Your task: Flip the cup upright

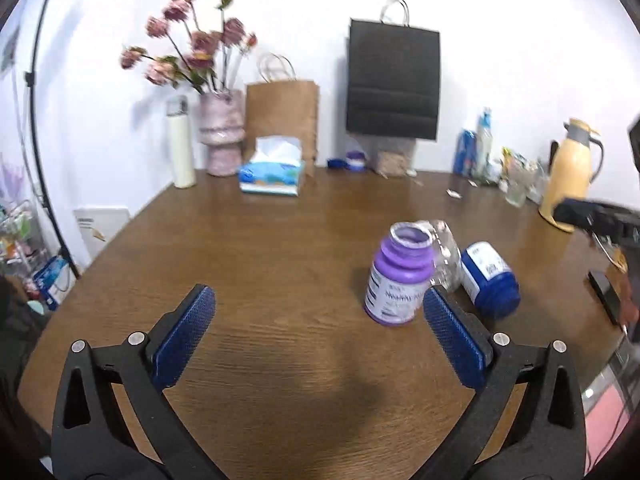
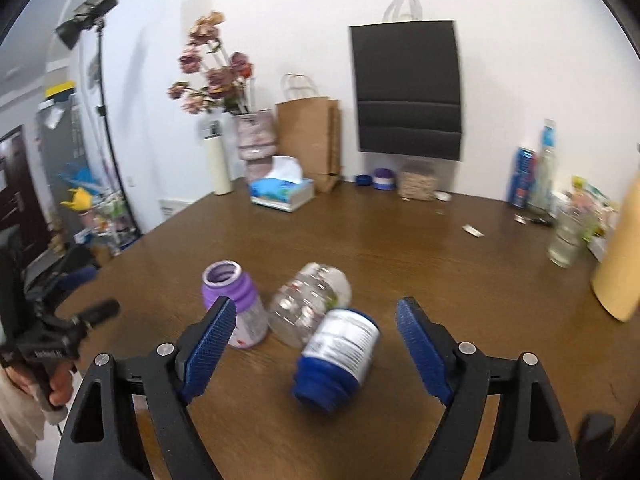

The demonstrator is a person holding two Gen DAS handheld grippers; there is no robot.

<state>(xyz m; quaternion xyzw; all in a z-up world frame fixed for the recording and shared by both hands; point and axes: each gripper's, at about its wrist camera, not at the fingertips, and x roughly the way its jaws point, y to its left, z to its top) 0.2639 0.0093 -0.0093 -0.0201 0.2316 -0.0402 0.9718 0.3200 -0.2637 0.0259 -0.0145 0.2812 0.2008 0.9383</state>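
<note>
1. Left tool [image 1: 319, 304] is spread wide over the table [image 1: 280, 240], holding nothing.
2. Purple cup [image 2: 236, 304] stands upright, left of the clear jar [image 2: 308, 304].
3. Blue cup [image 2: 340, 356] lies tipped just right of that jar, between the wide, empty right tool [image 2: 316, 314] fingers.

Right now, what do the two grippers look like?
Both match: the left gripper and right gripper have black plastic arms with triangular cut-outs and silver rivets, ending in flat blue pads with a fine mesh texture. No cables show. The hand on the left gripper has a pale sleeve.
</note>
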